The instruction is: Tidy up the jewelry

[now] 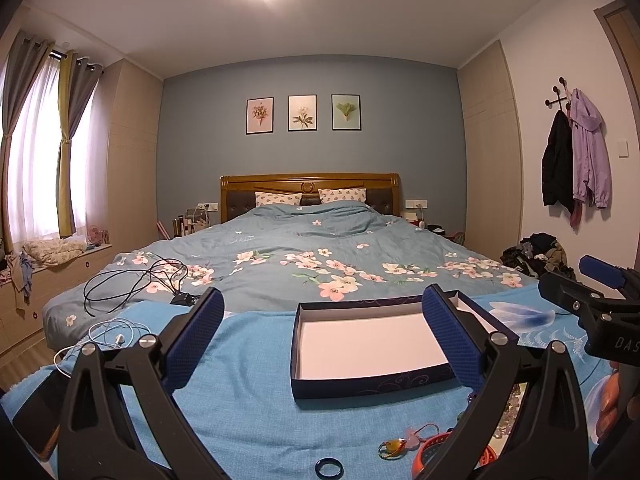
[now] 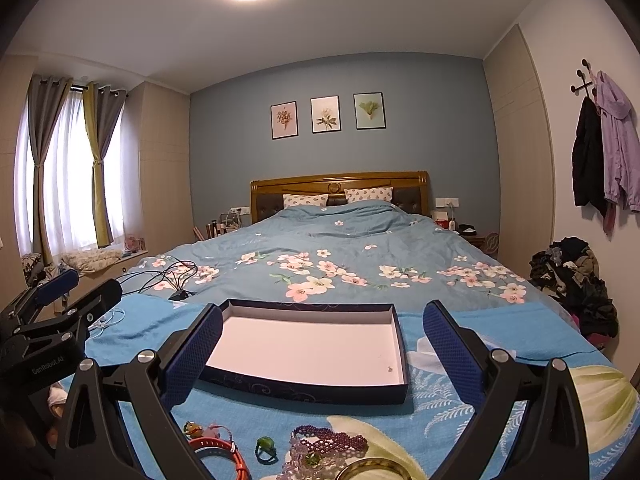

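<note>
Both claws hang with fingers spread and empty over a blue blanket [image 2: 500, 344], the left gripper [image 1: 320, 344] and right gripper [image 2: 322, 350] each facing the open box [image 2: 308, 346], jewelry [image 2: 320, 446] heaped nearer, just below the right one.

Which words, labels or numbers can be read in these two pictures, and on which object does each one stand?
"DAS": white letters on the black body of the right gripper, cut off by the picture's edge.
"GenRoboLAI", as far as it can be read: small pale letters on the black body of the left gripper; the last letters are uncertain.
The three framed flower prints and the dark blue box show no readable text.
</note>
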`<state>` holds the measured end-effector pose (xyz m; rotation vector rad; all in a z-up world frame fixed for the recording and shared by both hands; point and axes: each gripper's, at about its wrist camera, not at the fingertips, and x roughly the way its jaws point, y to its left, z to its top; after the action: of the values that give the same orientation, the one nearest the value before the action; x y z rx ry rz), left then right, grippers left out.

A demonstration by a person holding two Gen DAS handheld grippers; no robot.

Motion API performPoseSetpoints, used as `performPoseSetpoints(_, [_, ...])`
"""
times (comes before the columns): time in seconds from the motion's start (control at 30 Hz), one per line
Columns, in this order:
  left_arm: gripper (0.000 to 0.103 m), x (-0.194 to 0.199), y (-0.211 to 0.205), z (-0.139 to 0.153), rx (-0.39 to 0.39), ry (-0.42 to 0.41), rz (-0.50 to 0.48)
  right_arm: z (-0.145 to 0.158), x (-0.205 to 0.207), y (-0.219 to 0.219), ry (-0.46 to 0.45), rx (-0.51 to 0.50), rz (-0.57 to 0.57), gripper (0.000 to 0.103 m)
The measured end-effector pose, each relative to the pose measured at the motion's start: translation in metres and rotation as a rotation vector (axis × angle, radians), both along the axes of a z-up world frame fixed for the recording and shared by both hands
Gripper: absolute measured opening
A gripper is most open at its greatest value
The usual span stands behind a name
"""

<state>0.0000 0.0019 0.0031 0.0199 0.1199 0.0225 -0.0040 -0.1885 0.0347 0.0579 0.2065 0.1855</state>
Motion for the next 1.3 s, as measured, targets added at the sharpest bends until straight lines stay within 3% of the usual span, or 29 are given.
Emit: performPoseSetpoints(1.3, [0.097, -0.0005, -0.0006, -0.0009, 0.004, -0.001, -0.006, 0.0003, 0.006, 0.0027, 0.008, -0.001, 0.005, 0.097])
